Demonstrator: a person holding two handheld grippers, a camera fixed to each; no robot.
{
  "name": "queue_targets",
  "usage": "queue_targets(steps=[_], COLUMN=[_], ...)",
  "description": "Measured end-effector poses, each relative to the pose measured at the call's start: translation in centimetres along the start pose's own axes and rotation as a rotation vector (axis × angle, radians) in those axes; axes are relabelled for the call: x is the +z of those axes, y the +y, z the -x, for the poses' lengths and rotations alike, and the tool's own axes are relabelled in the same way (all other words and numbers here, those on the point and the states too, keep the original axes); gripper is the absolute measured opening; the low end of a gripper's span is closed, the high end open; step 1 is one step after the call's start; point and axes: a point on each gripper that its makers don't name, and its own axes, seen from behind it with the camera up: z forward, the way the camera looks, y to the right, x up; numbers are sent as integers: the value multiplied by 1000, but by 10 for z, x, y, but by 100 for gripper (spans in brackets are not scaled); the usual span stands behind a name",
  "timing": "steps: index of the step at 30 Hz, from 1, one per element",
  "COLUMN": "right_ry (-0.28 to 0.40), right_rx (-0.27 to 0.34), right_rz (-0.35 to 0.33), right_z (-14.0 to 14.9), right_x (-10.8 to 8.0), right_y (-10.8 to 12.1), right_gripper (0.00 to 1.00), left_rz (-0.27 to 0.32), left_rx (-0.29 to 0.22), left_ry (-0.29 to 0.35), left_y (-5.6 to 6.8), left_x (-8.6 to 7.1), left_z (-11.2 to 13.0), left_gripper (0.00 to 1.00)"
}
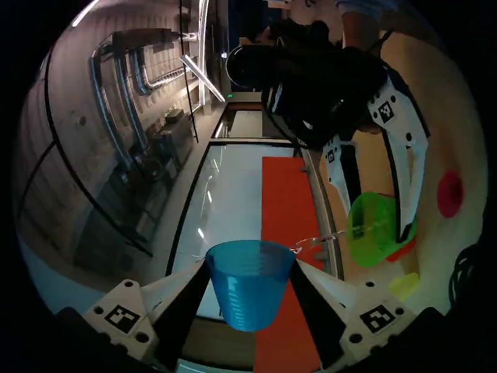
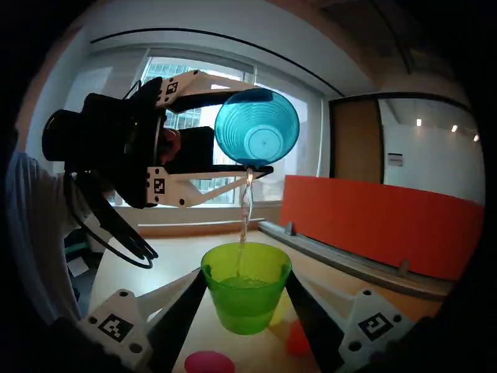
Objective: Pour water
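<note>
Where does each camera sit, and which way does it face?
Left gripper view: rides the left gripper, looks along its own fingers past the tipped blue cup to the right gripper.
Right gripper view: rides the right gripper, looks over the green cup up at the left gripper; a sleeve at left.
Shared: both cups, both grippers, water stream.

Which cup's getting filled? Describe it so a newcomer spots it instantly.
Start at the wooden table beside the orange panel. There the right gripper holds a green cup, water streaming in. It's upright; the blue cup above it is tipped.
</note>
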Motion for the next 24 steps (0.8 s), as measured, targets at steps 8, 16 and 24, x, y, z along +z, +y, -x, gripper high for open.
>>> queue_targets(steps=[8,16,24], right_ry=[4,6,8], right_rx=[0,1,3], right_rz=[1,3,5], right_z=[-1,-2,-1], right_x=[0,-1,-1], right_y=[1,2,2], right_gripper=[89,89,89], left_rz=[-9,-19,-20], left_rx=[59,138,167], left_ry=[2,4,6], left_y=[-2,-3,-3], left_x=[-1,-1,-1], left_z=[-3,-7,-9], left_gripper=[87,87,87])
